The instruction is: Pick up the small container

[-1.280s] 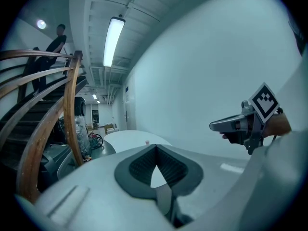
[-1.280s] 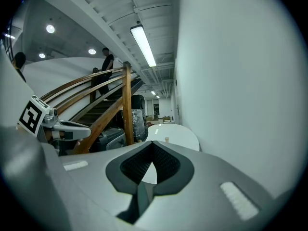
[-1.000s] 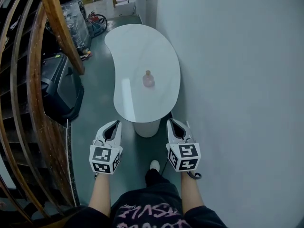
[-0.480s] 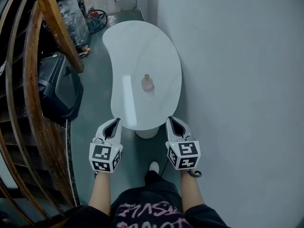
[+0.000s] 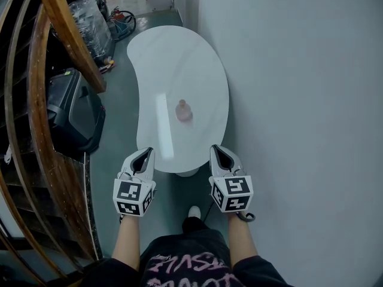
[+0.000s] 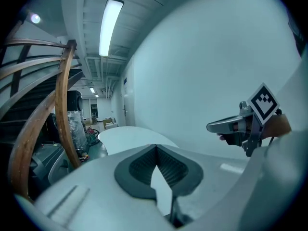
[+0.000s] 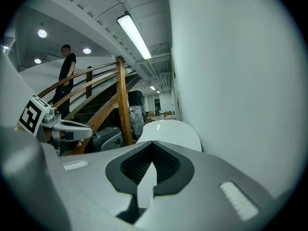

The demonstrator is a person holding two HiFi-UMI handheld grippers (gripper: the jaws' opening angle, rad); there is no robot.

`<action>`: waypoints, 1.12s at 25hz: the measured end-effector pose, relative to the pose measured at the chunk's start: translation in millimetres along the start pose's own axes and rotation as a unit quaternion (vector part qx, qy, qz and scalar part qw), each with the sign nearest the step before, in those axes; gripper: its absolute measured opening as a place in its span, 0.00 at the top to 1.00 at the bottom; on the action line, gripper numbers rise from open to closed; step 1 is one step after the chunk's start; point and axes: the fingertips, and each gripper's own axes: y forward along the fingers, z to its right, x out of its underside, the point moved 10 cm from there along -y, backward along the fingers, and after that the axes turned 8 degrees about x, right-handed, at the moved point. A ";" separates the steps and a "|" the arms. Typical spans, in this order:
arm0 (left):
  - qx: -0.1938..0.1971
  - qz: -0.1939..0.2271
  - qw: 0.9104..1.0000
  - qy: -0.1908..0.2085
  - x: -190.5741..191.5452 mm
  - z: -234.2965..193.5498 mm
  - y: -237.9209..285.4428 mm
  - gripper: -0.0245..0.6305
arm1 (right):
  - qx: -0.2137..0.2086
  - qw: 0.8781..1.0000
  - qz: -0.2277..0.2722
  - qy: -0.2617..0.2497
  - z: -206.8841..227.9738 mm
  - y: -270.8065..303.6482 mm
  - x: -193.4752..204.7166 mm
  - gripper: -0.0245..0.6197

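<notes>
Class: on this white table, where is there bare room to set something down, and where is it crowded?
The table is bare everywhere but the small container near its middle: the wide far half, the near end, and strips either side of it. Crowded: the floor passage between table and black case.

We see a white kidney-shaped table [image 5: 179,52] against a plain grey wall [image 5: 299,100], on a grey-green floor [image 5: 118,115]. To its left we note a curved wooden stair railing [image 5: 75,37], a black case [image 5: 75,109] beside it, and a plastic-wrapped bundle [image 5: 93,17] farther off.
</notes>
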 end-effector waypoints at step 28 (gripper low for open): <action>-0.011 0.002 1.000 0.021 -25.9 9.7 37.9 0.96 | -0.027 1.000 0.010 -0.006 32.4 33.6 -18.6 0.94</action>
